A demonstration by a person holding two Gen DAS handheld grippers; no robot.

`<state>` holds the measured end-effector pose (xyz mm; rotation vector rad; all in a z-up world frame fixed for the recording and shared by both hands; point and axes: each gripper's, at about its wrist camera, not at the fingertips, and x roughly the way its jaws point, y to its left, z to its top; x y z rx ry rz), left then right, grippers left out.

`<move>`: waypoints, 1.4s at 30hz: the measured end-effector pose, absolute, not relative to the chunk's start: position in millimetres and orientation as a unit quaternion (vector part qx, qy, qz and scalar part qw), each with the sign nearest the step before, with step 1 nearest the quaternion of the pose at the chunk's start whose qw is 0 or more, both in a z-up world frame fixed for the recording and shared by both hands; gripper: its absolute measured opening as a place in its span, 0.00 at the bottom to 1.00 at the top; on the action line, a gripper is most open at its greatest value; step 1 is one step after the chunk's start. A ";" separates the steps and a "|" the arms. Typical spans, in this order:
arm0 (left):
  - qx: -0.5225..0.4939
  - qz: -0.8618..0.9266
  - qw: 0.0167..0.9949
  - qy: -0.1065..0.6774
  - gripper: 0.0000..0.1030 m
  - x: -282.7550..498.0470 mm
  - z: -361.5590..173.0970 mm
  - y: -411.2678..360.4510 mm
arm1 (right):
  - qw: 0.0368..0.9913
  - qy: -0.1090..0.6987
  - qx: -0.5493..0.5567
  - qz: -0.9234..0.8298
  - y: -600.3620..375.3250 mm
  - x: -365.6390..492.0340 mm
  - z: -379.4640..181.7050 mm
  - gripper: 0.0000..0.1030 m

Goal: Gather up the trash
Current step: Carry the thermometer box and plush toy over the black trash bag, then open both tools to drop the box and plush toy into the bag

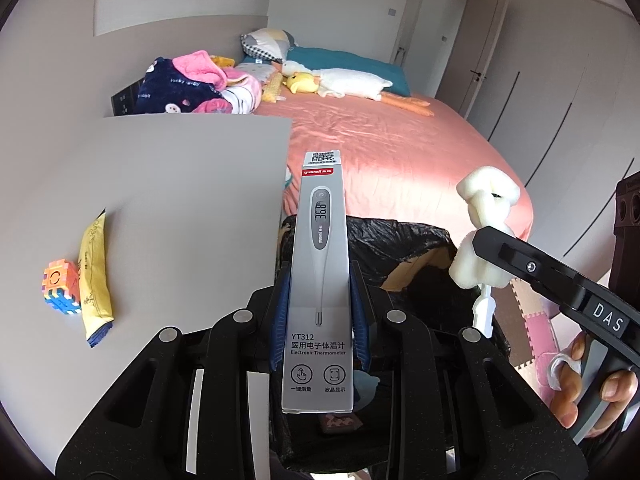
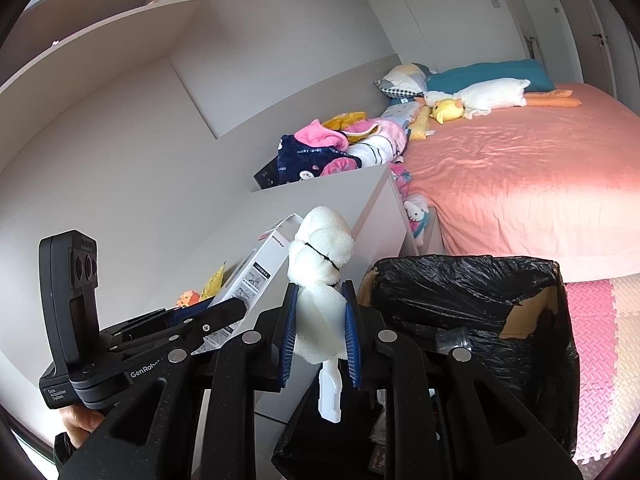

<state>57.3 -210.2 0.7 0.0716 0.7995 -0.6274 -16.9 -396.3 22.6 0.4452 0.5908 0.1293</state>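
Trash is held in both grippers, and both are near the bin (image 2: 460,280), a cardboard box lined with a black bag. The left gripper (image 1: 319,320) is closed on a thermometer box (image 1: 320,280); the box stands upright between the blue pads, and its lower end hangs above the near edge of the bin. The right gripper (image 2: 320,332) is clamped on a white foam piece (image 2: 320,264) tied with a thin black band, and a white plastic stick hangs down from it, just over the left side of the bin opening.

To do this step well, I think each gripper should come fully above the open mouth of the bin before the jaws open, so nothing falls on the rim or outside. The long box may tip when released, so it is better to lower it first. Beside the bin, on the grey cabinet top (image 1: 180,184), a yellow wrapper (image 1: 94,276) lies touching a colourful block toy (image 1: 60,286); the wrapper is probably trash not yet collected.
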 end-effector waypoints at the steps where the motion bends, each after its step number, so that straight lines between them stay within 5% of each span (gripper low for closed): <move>1: 0.037 -0.303 0.872 0.383 0.26 56.9 0.1 -213.5 | 0.931 0.288 0.219 0.061 -398.7 -18.3 22.7 0.22; 13: 0.054 -0.346 0.847 0.400 0.26 50.8 -9.4 -247.3 | 0.928 0.280 0.244 0.031 -433.0 -31.4 22.6 0.22; 16: 0.058 -0.371 0.827 0.418 0.27 48.7 -16.2 -254.7 | 0.923 0.288 0.253 0.027 -442.2 -30.9 20.4 0.29; 17: 0.060 -0.382 0.816 0.428 0.41 49.3 -20.1 -257.2 | 0.922 0.290 0.257 0.016 -446.1 -32.6 19.3 0.44; 18: 0.063 -0.383 0.814 0.432 0.60 48.8 -22.8 -258.6 | 0.922 0.286 0.262 0.002 -450.3 -35.1 18.8 0.69; 19: 0.070 -0.377 0.817 0.431 0.96 47.3 -24.7 -259.5 | 0.922 0.277 0.269 -0.011 -454.8 -39.0 18.7 0.80; 42: 0.065 -0.320 0.844 0.425 0.94 57.8 -28.7 -215.5 | 0.918 0.296 0.262 -0.013 -436.1 -20.9 4.3 0.83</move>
